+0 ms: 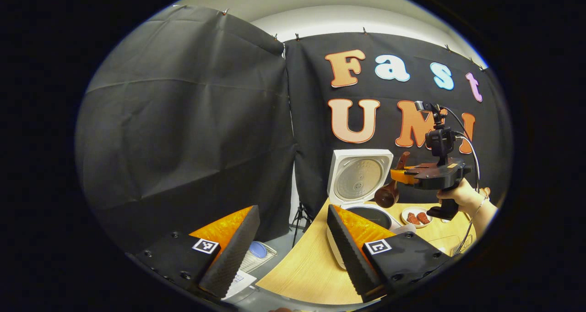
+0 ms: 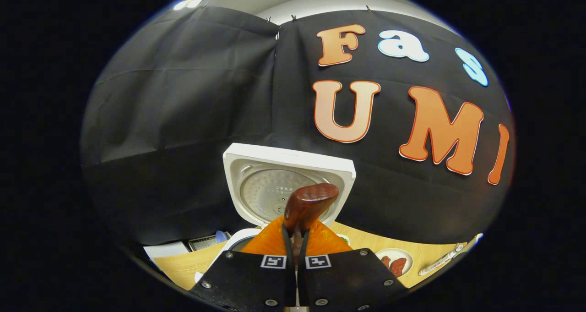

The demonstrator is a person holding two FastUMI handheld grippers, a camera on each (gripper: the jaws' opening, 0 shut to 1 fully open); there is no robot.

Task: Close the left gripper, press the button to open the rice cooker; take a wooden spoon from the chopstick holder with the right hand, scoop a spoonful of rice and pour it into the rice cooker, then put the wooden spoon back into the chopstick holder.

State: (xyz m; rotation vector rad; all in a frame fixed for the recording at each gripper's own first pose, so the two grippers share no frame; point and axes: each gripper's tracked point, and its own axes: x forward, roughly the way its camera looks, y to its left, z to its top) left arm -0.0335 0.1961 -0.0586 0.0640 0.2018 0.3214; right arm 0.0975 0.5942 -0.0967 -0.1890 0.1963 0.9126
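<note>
Black cloth wall behind wooden desk point(image 1: 311, 275); rice cooker point(image 2: 288, 183) lid-up near its far edge. Right tongs point(image 2: 296, 238) clamping wooden spoon point(image 2: 309, 204) above it; left tongs point(image 1: 293, 243) spread wide, empty.

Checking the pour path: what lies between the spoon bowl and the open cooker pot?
Nothing. In the left gripper view the wooden spoon, clamped in the right gripper, hangs just above the rice cooker pot's rim with only air between.

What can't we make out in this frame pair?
- Spoon contents: in the right gripper view the wooden spoon shows only its back; in the left gripper view it is too small.
- Inner pot: partly hidden behind a finger of the left gripper; rice inside can't be told.
- Small plate: food too small to identify.
</note>
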